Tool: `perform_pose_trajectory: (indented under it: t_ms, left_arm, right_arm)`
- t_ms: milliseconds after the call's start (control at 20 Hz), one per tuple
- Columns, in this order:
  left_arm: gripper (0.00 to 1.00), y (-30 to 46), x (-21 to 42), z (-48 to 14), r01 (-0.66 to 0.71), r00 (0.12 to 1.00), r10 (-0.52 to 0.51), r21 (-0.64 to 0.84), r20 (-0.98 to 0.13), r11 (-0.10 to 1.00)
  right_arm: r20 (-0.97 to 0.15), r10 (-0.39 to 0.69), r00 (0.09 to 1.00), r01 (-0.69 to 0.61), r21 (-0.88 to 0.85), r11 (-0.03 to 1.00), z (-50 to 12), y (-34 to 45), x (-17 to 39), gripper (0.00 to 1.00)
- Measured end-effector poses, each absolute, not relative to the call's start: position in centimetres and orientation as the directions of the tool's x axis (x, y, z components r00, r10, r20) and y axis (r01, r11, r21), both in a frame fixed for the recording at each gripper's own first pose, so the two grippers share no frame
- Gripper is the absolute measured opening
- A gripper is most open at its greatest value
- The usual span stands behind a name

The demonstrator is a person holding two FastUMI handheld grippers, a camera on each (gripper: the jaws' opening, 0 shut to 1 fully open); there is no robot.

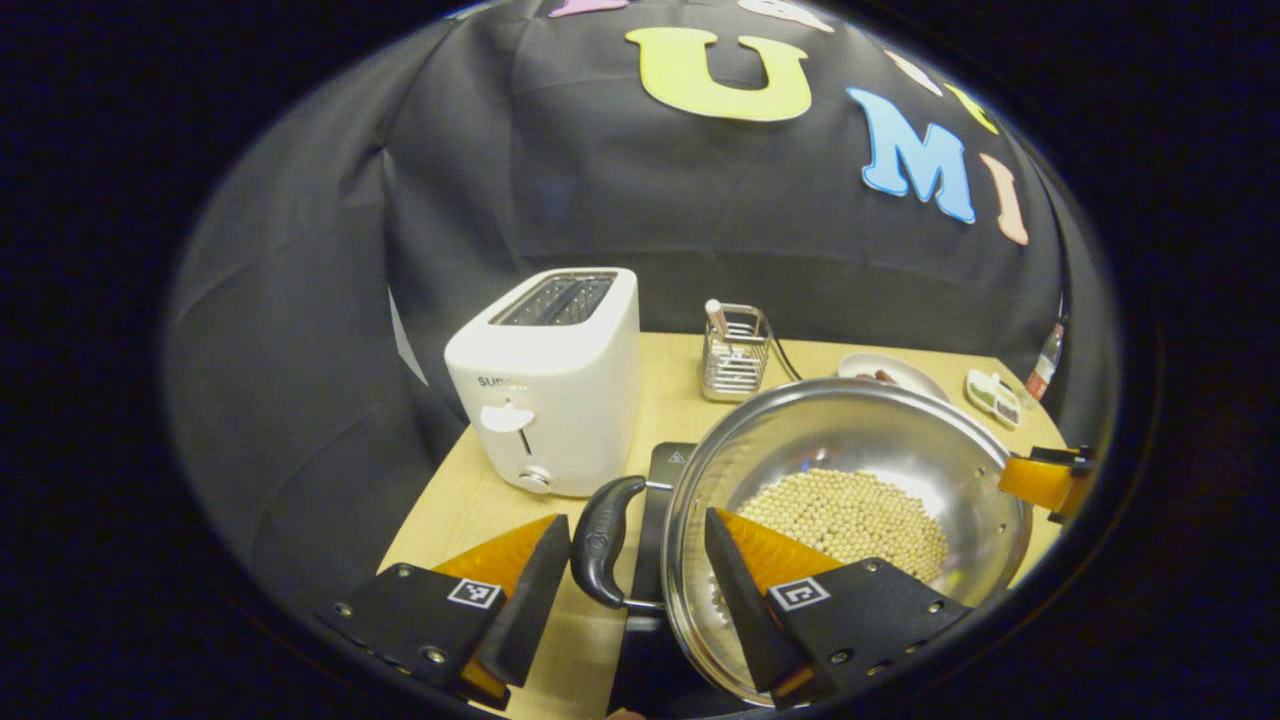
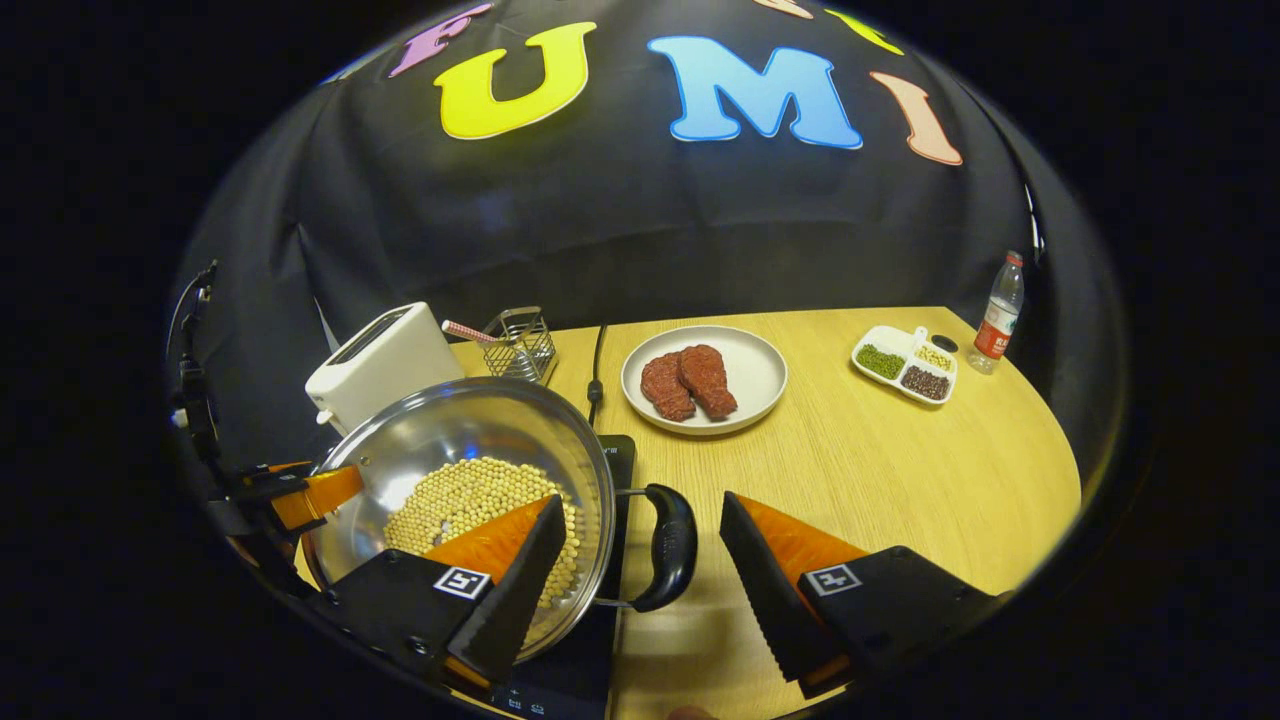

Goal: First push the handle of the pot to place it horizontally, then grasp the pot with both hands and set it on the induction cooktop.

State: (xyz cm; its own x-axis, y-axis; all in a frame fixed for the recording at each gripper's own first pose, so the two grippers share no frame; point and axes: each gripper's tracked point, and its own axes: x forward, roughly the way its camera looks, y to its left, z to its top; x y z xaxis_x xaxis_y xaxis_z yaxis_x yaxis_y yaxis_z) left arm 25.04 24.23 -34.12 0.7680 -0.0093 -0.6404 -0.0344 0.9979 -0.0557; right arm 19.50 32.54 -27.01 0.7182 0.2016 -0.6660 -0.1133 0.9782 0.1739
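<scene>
Count of items observed. One pot (image 2: 470,470) with two black handles (image 2: 668,545), holding a bed of small pale beans too many to count. One induction cooktop (image 2: 618,450) under it. One white toaster (image 2: 380,365) with two slots, at the pot's 11 o'clock in the right gripper view. One wire rack (image 2: 520,345) holding one stick. One white plate (image 2: 704,380) bearing two pieces of meat (image 2: 688,382). One divided dish (image 2: 905,363) with three compartments. One bottle (image 2: 998,312) at the dish's 2 o'clock. One table (image 2: 900,480). Two grippers: left (image 1: 635,575), right (image 2: 640,555).
</scene>
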Motion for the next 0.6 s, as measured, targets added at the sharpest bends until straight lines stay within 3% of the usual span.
perform_pose_trajectory:
  t_ms: [600]
  left_arm:
    - [0.78, 19.7, 22.4, -19.4, -0.074, 0.934, 0.059, -0.029, -0.352, 0.997]
  right_arm:
    - [-0.418, 0.132, 0.899, -0.1, 0.097, 0.99, -16.1, 21.8, 18.2, 0.98]
